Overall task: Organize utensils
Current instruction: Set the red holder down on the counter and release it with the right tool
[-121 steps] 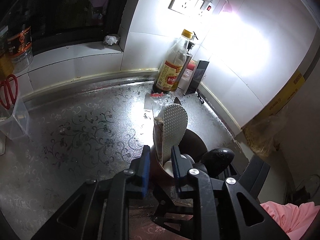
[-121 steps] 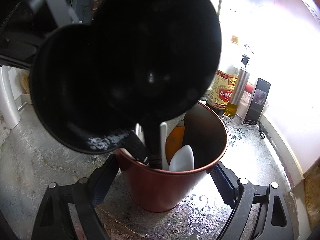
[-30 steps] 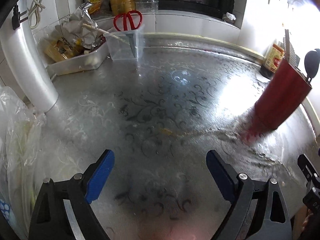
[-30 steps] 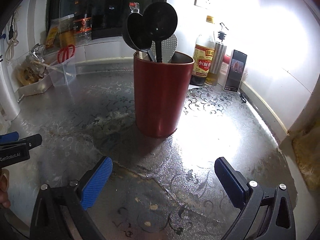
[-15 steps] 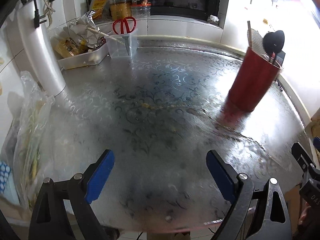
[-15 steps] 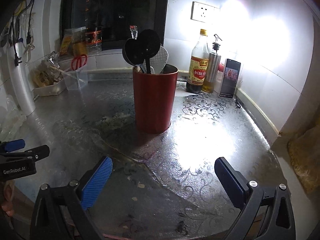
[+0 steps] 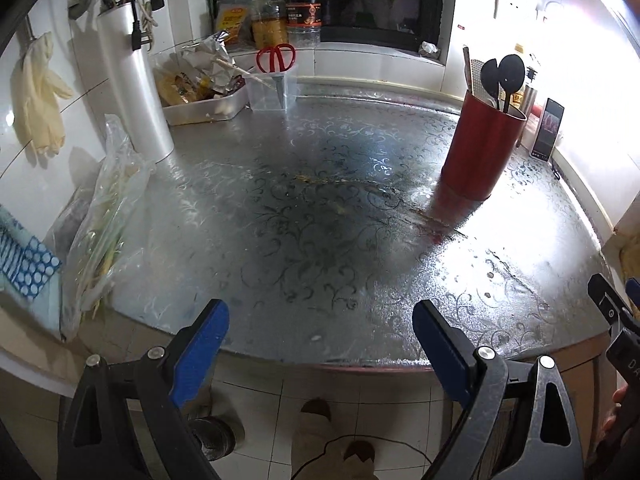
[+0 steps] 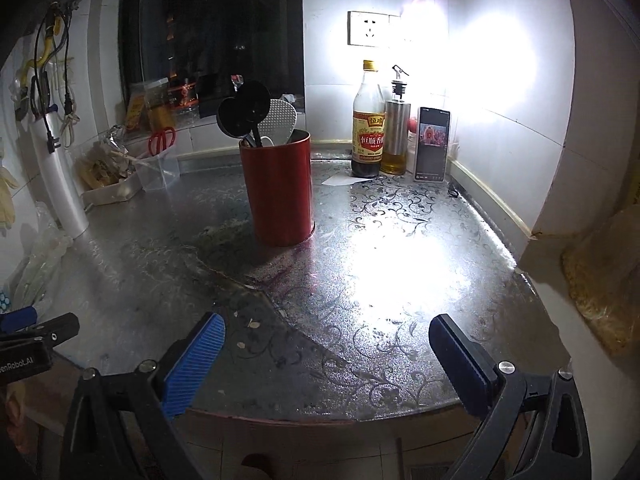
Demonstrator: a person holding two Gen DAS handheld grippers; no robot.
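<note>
Both tongs, left gripper [image 7: 320, 344] and right gripper [image 8: 326, 354], gape wide, empty, near counter edge. Utensils stand in far red holder [image 8: 280, 188]; task looks finished, nothing left to grasp.

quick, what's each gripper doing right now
Left gripper: open, holding nothing.
Right gripper: open, holding nothing.

Both wrist cameras looked across the counter [image 7: 304, 208] from beyond its front edge, well back. They shared the red holder [image 7: 482, 148] [image 8: 278, 192], at two o'clock for the left, twelve for the right.
</note>
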